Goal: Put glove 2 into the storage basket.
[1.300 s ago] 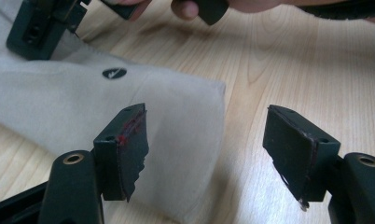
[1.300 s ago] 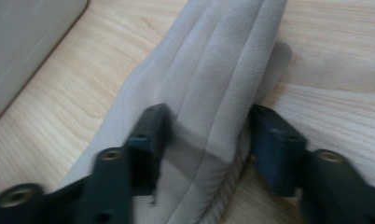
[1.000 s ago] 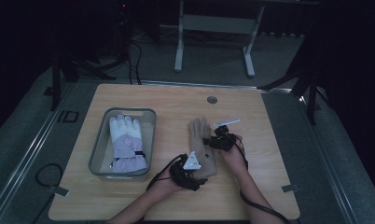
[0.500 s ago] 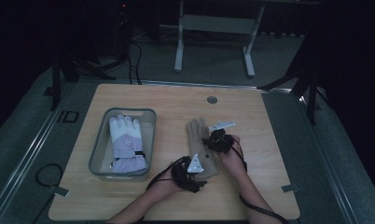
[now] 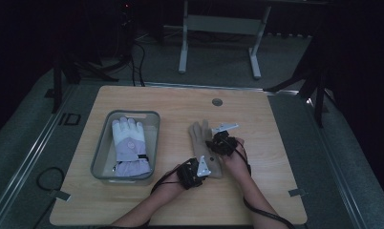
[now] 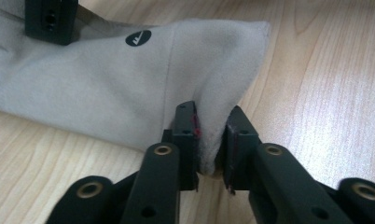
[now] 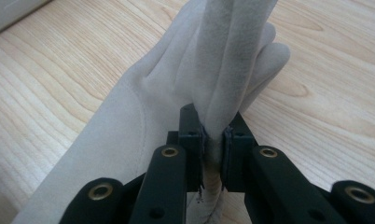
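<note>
Glove (image 6: pixel 129 84) cuff pinched between left gripper (image 6: pixel 211 140) pads

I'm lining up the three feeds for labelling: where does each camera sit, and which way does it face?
High view: above the person's side, looking forward and down on the table; both forearms, the left tool and the right tool show on the beige glove.
Left tool view: rides the left tool, looking along its jaws clamped on the glove's cuff corner.
Right tool view: rides the right tool, its jaws pinching a raised fold by the glove's fingers.
Shared: all show the beige glove and the wooden tabletop.
</note>
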